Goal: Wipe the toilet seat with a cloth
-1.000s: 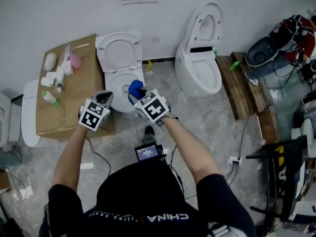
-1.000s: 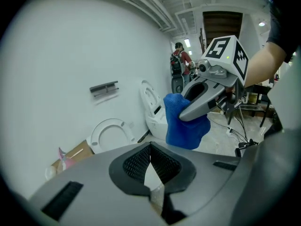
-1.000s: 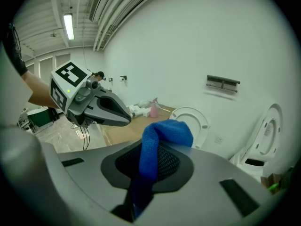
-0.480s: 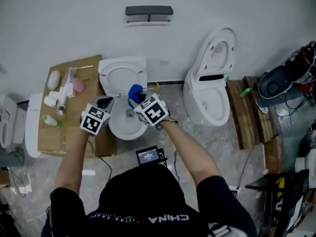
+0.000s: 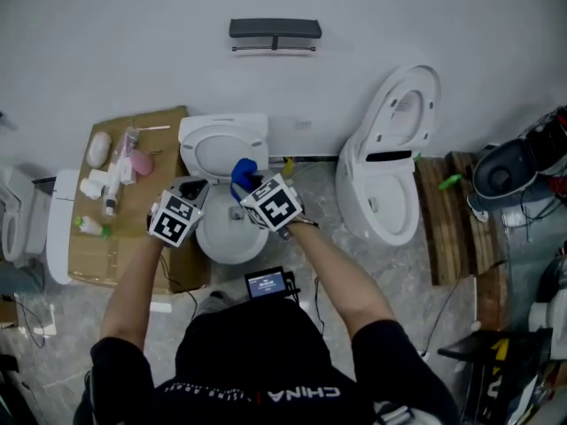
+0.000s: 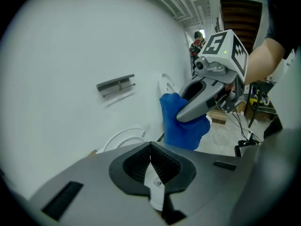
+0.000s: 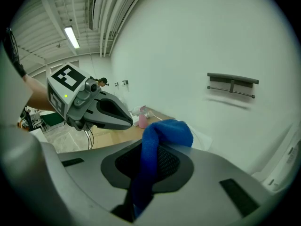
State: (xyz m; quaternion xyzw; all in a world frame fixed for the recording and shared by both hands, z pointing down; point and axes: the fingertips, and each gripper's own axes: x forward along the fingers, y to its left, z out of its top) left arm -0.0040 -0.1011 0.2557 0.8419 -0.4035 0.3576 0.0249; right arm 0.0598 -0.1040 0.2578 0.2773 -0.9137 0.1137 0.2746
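Blue cloth (image 7: 165,128) is pinched in my right gripper (image 5: 241,187). The jaws are clamped on a fold and the rest flops over the top, hanging above the toilet (image 5: 226,246) bowl. As far as I can see it isn't touching the bowl. It looks soft and light, so I reckon it'll bunch and drag rather than glide. I'd keep hold of a fat mid-fold wad so the pads never scrape porcelain. Left gripper (image 5: 190,190) is closed on nothing. Annoying bit: both grippers cover the rim in the head view, so I can't tell if the seat is down or up against the lid (image 5: 221,144).
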